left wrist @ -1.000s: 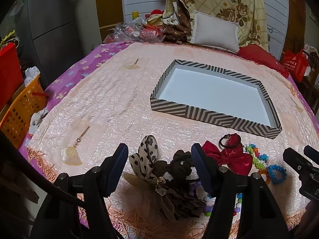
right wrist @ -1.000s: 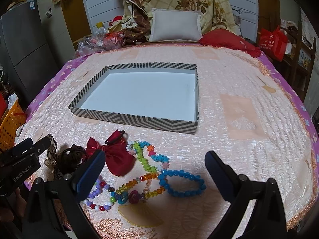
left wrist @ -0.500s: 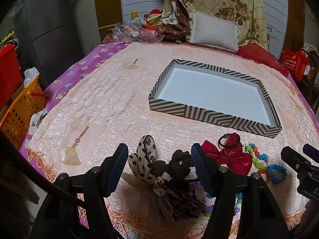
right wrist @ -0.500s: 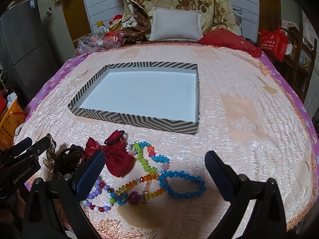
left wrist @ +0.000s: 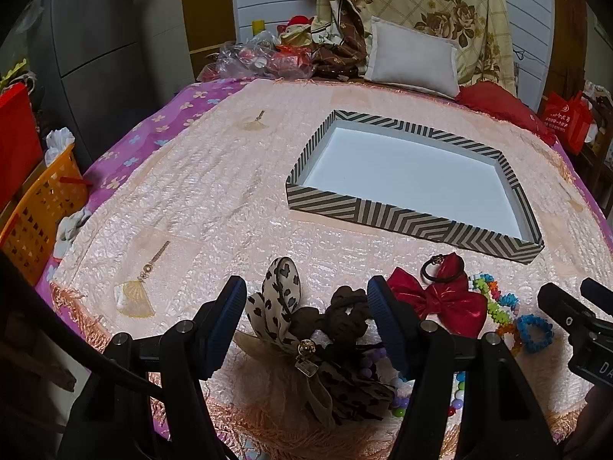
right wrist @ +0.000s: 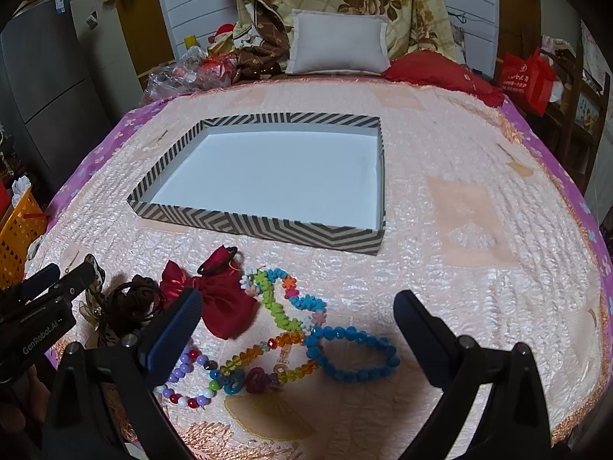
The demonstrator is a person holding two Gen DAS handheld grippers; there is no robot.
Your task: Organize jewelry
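Fingers of your left gripper (left wrist: 308,312) stand spread wide in the left wrist view, gripping nothing, low over the near edge of the bed (left wrist: 199,199). Between them lie the leopard-print hair bow (left wrist: 281,299) and, just to its right, the dark brown scrunchie (left wrist: 345,312), which touches the bow's darker leopard tail. Right of your right-hand finger sits the red satin bow (left wrist: 440,303) with a black hair tie (left wrist: 436,270) resting at its top edge. Further right you see the flower-bead bracelet (left wrist: 494,299) and the blue bead bracelet (left wrist: 534,331), partly hidden by your right gripper's tip. The chevron-striped box (left wrist: 406,220) lies beyond the pile, well apart from it, white floor bare.

In the right wrist view your right gripper (right wrist: 297,322) is likewise released, fingers far apart and holding nothing. Between them you have the blue bead bracelet (right wrist: 352,350), touching the orange and yellow crystal bracelet (right wrist: 276,349) to its left, and the flower-bead bracelet (right wrist: 283,299) above. The red satin bow (right wrist: 222,303) lies just beside your left-hand finger, and the purple, red and white bead bracelet (right wrist: 187,387) sits partly under it. The chevron-striped box (right wrist: 276,226) rests farther up the bed, apart from all the jewelry. Your left gripper (right wrist: 57,287) shows at the left edge, over the brown scrunchie (right wrist: 134,299).
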